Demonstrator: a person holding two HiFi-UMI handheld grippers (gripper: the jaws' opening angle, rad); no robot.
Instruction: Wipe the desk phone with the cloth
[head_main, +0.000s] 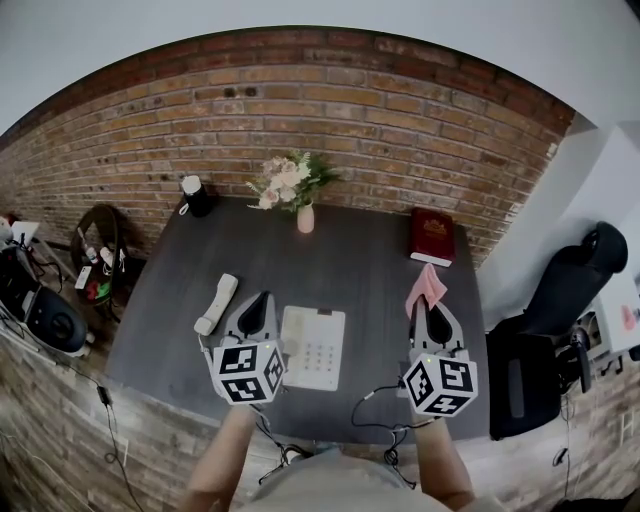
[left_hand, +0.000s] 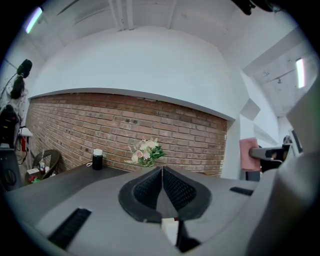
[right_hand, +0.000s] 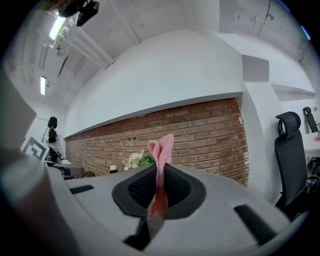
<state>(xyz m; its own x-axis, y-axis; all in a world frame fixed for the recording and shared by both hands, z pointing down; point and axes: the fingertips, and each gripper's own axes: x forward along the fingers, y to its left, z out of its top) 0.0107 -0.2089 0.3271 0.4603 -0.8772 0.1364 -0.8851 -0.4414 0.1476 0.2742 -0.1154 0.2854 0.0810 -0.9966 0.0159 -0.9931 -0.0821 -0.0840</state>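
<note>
Desk phone (head_main: 313, 347): white keypad base, flat on the dark table (head_main: 370, 265) near its front edge, between the two grippers.
Handset (head_main: 216, 303): off the base, lying on the table to the left of it.
Cloth (head_main: 428, 285): pink, standing out past the jaw tips, to the right of the phone.
Right hand-held gripper (head_main: 426, 306): jaws clamped on the cloth.
Left hand-held gripper (head_main: 262, 300): jaws pressed together with nothing between them, just beside the base's left edge.
Far side of table: flower vase (head_main: 304, 215), red book (head_main: 432, 236).

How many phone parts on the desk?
2: base at the front edge of the desk, centre; handset lying left of it, off the cradle. Nothing seems hidden.
</note>
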